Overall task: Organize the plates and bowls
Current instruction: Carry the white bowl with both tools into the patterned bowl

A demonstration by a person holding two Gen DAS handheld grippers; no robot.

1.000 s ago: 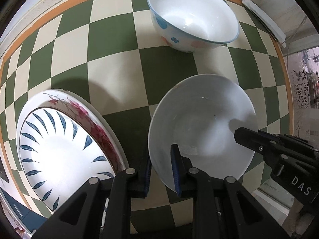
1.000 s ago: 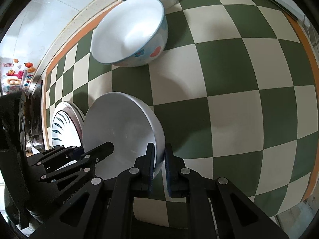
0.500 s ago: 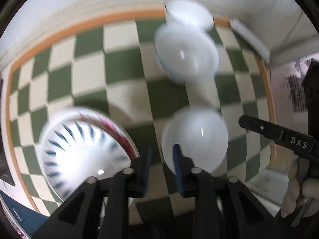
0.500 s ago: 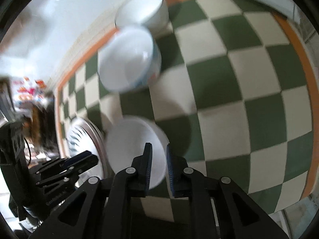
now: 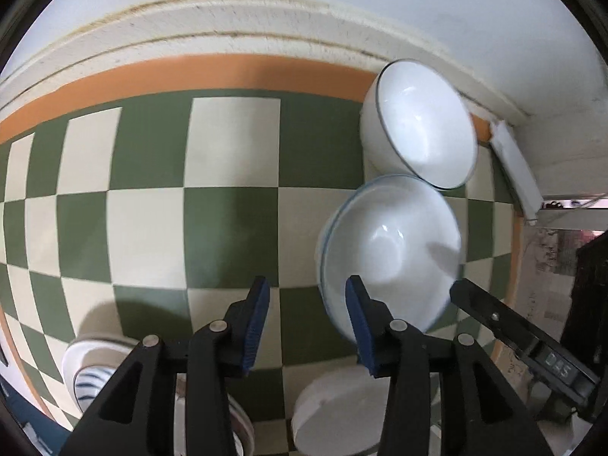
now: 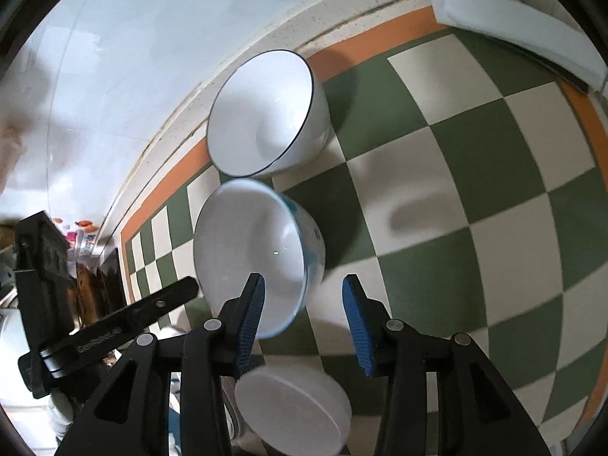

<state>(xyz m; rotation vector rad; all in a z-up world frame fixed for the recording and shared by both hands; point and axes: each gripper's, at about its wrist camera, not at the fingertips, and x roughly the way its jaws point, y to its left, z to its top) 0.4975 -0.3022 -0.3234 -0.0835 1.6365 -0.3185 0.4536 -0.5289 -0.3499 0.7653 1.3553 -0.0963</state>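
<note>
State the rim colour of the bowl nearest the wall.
Dark rim on the bowl; clearest in the right wrist view.

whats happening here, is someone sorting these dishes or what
A person is tidying bowls and plates on a green checked tablecloth, holding a pair of tongs in each hand. Both the left tongs and the right tongs are open and hold nothing. A shallow white bowl lies just below them. Ahead sits a blue-patterned bowl, and behind it, by the wall, a dark-rimmed bowl. A stack of plates shows at the left edge.

Three bowls (image 5: 389, 254) (image 5: 418, 140) (image 5: 334, 418), one striped plate (image 5: 89, 380).
</note>
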